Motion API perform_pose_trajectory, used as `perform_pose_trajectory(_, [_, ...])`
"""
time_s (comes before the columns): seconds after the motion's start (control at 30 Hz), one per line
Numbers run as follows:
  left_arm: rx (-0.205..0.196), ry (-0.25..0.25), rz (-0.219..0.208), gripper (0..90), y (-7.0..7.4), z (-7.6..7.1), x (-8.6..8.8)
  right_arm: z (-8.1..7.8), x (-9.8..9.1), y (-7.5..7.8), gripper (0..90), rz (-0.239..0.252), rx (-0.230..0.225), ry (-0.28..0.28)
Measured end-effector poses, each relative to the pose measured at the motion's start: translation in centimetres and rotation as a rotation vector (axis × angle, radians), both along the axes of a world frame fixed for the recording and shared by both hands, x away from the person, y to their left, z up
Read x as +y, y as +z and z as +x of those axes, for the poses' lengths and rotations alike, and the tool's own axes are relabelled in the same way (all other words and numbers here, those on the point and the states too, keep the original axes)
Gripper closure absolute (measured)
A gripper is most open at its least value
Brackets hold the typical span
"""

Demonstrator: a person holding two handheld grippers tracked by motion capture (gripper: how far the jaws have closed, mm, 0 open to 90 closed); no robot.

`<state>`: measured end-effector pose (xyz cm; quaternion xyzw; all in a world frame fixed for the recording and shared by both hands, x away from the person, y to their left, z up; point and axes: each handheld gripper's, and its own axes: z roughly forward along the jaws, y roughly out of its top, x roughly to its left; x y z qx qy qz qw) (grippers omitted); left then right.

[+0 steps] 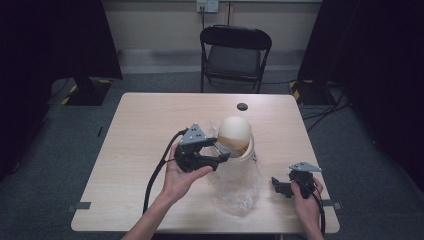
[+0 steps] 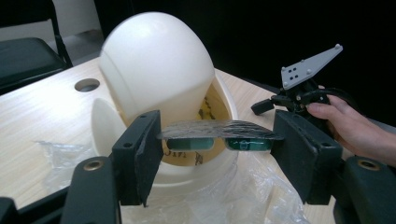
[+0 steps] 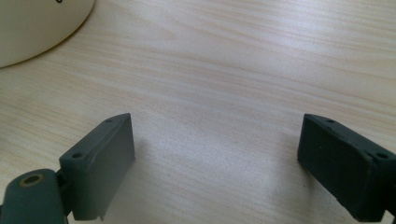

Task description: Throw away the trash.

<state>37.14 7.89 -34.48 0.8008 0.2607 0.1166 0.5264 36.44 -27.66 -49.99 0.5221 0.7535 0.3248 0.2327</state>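
A cream egg-shaped case (image 1: 235,132) stands open at the middle of the table, its domed lid (image 2: 154,70) tilted up over the round base (image 2: 223,95). My left gripper (image 1: 222,151) is right in front of the case opening. It is shut on a pair of folded dark glasses with green lenses (image 2: 219,135), gripped end to end between its pads and held level just before the opening. My right gripper (image 1: 278,185) rests low at the table's front right, open, with bare wood between its jaws (image 3: 217,154).
Crumpled clear plastic wrap (image 1: 237,185) lies under and in front of the case. A small round black hole (image 1: 242,106) sits near the table's far edge. A black folding chair (image 1: 235,50) stands beyond the table. The front table edge is close behind the right hand.
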Motion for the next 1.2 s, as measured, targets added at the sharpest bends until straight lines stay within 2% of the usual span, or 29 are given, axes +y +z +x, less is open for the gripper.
perform_pose_trajectory(0.17, [0.014,0.008,0.006,34.2,-0.5,0.5,-0.7,0.0,0.0,0.0,10.1,0.000,0.000,0.000])
perform_pose_trajectory(0.27, [0.023,0.010,-0.007,34.2,-0.5,0.5,-0.8,0.0,0.0,0.0,10.1,0.000,0.000,0.000])
perform_pose_trajectory(0.37, [-0.002,0.033,0.022,34.2,-0.2,0.4,-0.5,0.0,0.0,0.0,10.1,0.000,0.000,0.000])
perform_pose_trajectory(0.4, [-0.002,0.043,0.036,34.1,-0.2,0.4,-0.4,0.0,0.0,0.0,10.1,0.000,0.000,0.000])
perform_pose_trajectory(0.5, [0.006,0.048,0.038,34.1,-0.5,0.6,-0.5,0.0,0.0,0.0,10.1,0.000,0.000,0.000])
perform_pose_trajectory(0.67, [0.004,0.052,0.063,34.1,-1.2,0.8,-1.7,0.0,0.0,0.0,10.1,0.000,0.000,-0.001])
perform_pose_trajectory(0.8, [0.035,0.062,0.066,34.1,-1.6,1.3,-1.9,0.0,0.0,0.0,10.1,0.000,0.000,-0.001])
perform_pose_trajectory(0.93, [0.046,0.067,0.049,34.1,-1.7,1.5,-1.8,0.0,0.0,0.0,10.1,-0.001,0.000,-0.001])
perform_pose_trajectory(0.97, [0.060,0.061,0.041,34.0,-1.8,1.6,-1.8,0.0,0.0,0.0,10.2,-0.001,0.000,-0.001])
perform_pose_trajectory(1.1, [0.046,0.047,0.053,33.1,-1.9,1.5,-1.8,0.0,0.0,0.0,10.1,0.000,0.000,0.000])
perform_pose_trajectory(1.17, [0.052,0.042,0.045,31.8,-1.9,1.4,-1.8,0.0,0.0,0.0,10.1,0.000,0.000,0.000])
perform_pose_trajectory(1.2, [0.057,0.036,0.032,28.1,-1.9,1.3,-1.7,0.0,0.0,0.0,10.1,0.001,0.000,0.001])
